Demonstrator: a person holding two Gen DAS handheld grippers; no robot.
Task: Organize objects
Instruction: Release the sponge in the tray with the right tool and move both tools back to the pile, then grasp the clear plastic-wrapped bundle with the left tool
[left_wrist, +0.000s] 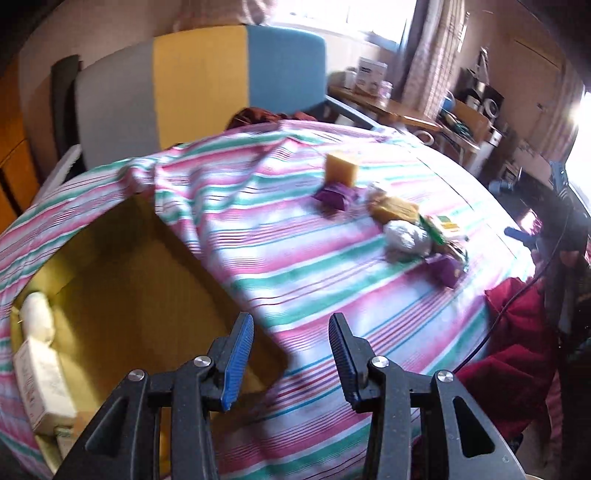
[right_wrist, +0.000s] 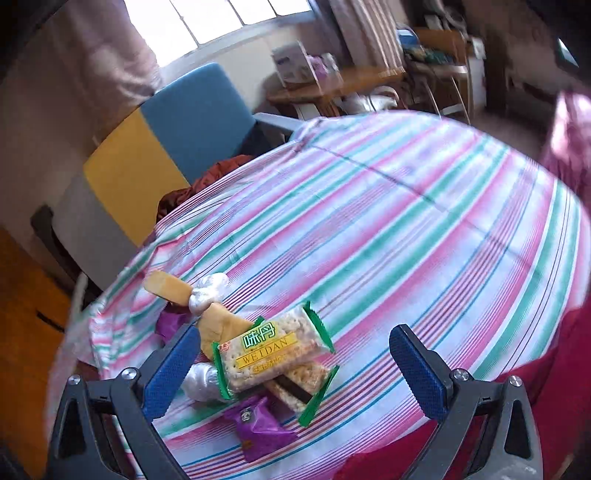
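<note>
Your left gripper (left_wrist: 291, 334) holds nothing: its blue-padded fingers (left_wrist: 238, 356) stand parted with only the striped tablecloth (left_wrist: 258, 229) showing in the gap. Just to its left lies an open cardboard box (left_wrist: 147, 266), sunk among the folds of the cloth, with a pale boxed item (left_wrist: 42, 384) and a cream-coloured packet (left_wrist: 37, 315) lying along its far left side.

Your right gripper (right_wrist: 295, 373) is spread wide and also empty. Between and just below its fingers (right_wrist: 173, 369) sits the pile of snacks: a green-edged cracker packet (right_wrist: 273, 350) lies on top of a second cracker packet (right_wrist: 299, 387), with a purple wrapper (right_wrist: 258, 428) nearer the camera. A silvery foil packet (right_wrist: 201, 380) lies beside the left finger, and orange-yellow wrapped bars (right_wrist: 173, 288) with another foil bundle (right_wrist: 207, 291) lie beyond it.

From the left wrist view the same snacks lie well up the cloth to the right, apart from the box. A chair with a yellow and blue back (left_wrist: 236, 81) stands behind the table, and a red cloth (left_wrist: 517, 339) hangs at the right edge.
</note>
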